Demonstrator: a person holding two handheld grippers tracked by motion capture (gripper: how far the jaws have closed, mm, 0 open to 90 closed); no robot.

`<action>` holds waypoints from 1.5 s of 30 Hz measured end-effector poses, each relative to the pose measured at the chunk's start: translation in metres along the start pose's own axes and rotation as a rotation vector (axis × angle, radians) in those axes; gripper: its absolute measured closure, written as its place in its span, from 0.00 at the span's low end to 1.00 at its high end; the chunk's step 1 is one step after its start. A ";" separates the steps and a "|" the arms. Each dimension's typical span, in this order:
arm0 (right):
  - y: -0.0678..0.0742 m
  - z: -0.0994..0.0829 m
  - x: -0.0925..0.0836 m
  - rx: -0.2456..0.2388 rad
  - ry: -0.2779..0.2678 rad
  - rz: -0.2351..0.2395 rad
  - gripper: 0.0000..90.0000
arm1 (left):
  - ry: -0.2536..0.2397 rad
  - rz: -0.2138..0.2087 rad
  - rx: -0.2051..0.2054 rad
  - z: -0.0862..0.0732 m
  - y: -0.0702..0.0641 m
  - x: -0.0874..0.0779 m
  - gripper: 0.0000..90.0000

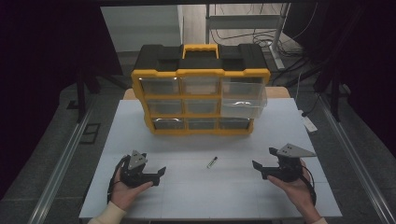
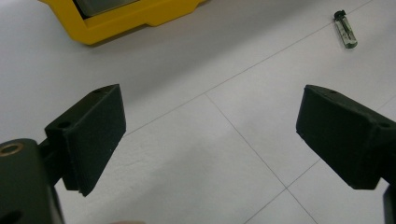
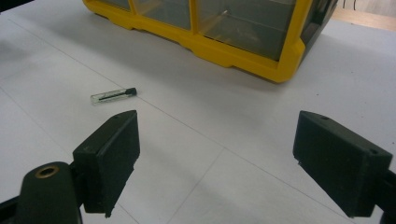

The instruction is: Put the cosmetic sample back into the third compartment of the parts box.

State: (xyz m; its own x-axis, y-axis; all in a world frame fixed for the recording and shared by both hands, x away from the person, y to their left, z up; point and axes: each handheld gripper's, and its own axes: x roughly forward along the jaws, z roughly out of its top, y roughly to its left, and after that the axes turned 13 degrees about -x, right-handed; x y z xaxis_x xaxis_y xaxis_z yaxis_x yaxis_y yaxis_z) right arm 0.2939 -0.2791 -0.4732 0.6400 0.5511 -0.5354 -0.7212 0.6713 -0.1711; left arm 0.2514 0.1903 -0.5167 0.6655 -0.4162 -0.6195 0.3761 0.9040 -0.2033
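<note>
A small clear vial with a black cap [image 1: 212, 162] lies on the white table between my two grippers; it lies at the upper right in the left gripper view [image 2: 346, 30] and at the left in the right gripper view [image 3: 113, 95]. My left gripper [image 1: 161, 175] rests low at the front left, open, nothing between its pads [image 2: 95, 135]. My right gripper [image 1: 262, 159] is held at the front right, open and empty, its pads [image 3: 112, 156] wide apart. Both point inward toward the vial, well apart from it.
A yellow and black drawer organiser [image 1: 201, 95] stands at the back of the white table [image 1: 140, 140]. Its top right clear drawer [image 1: 243, 100] is pulled out. Its yellow base shows ahead of each gripper [image 2: 116, 21] [image 3: 233, 51]. Cables and a metal stand lie behind.
</note>
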 end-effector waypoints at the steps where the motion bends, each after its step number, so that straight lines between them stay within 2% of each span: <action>1: 0.001 0.001 0.000 -0.005 0.000 -0.003 0.16 | -0.002 -0.001 0.001 0.000 0.000 0.000 0.10; 8: 0.004 0.008 0.004 -0.017 -0.005 0.009 0.16 | -0.016 -0.005 0.006 0.004 -0.001 0.000 0.10; 26: 0.020 0.034 0.019 -0.065 -0.004 0.052 0.17 | -0.007 0.001 0.008 0.004 0.000 0.003 0.10; 29: 0.022 0.038 0.022 -0.063 -0.012 0.072 0.16 | -0.005 0.001 0.009 0.004 0.000 0.003 0.10; 45: 0.033 0.053 0.040 -0.079 -0.009 0.111 0.16 | -0.002 0.001 0.016 0.004 -0.002 0.004 0.10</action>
State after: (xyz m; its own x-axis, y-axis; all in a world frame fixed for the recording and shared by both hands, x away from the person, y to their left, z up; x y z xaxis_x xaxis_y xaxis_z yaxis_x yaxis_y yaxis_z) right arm 0.3101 -0.2085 -0.4563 0.5573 0.6242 -0.5475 -0.8060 0.5650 -0.1763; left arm 0.2562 0.1869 -0.5156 0.6672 -0.4156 -0.6181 0.3859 0.9027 -0.1904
